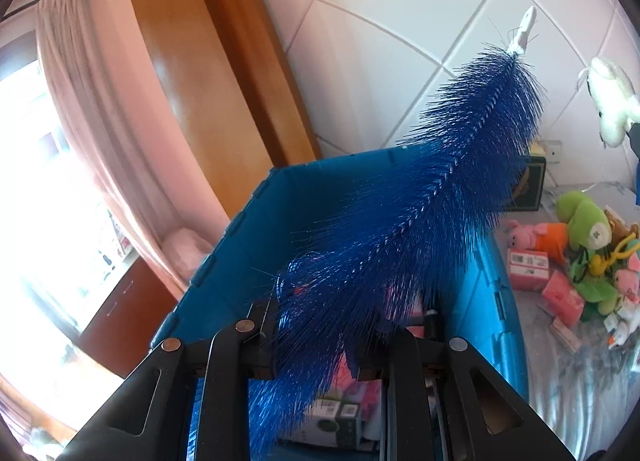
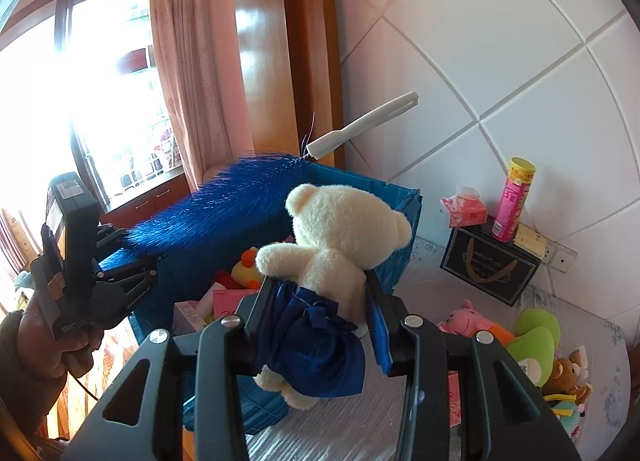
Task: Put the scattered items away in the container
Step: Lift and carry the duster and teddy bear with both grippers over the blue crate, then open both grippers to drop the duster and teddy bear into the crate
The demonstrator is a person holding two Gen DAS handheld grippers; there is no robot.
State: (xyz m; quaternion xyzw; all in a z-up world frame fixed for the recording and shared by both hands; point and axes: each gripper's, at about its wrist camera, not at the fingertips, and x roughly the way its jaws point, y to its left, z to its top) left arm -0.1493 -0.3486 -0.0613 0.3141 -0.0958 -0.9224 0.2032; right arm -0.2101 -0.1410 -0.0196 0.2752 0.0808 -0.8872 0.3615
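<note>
Left wrist view: left gripper [image 1: 316,357] clamps the blue brush [image 1: 420,221], its long axis reaching forward over the blue crate [image 1: 240,237] directly ahead; right gripper [image 2: 316,325] grips the teddy bear [image 2: 340,229].

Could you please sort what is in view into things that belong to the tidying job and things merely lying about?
Job:
blue crate
blue brush, in left gripper
white teddy, in right gripper
pink pig
green plush

Lying about:
curtain
wall socket

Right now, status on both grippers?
Left gripper shut on blue bristle brush. Right gripper shut on cream teddy bear. Both over blue crate.
</note>
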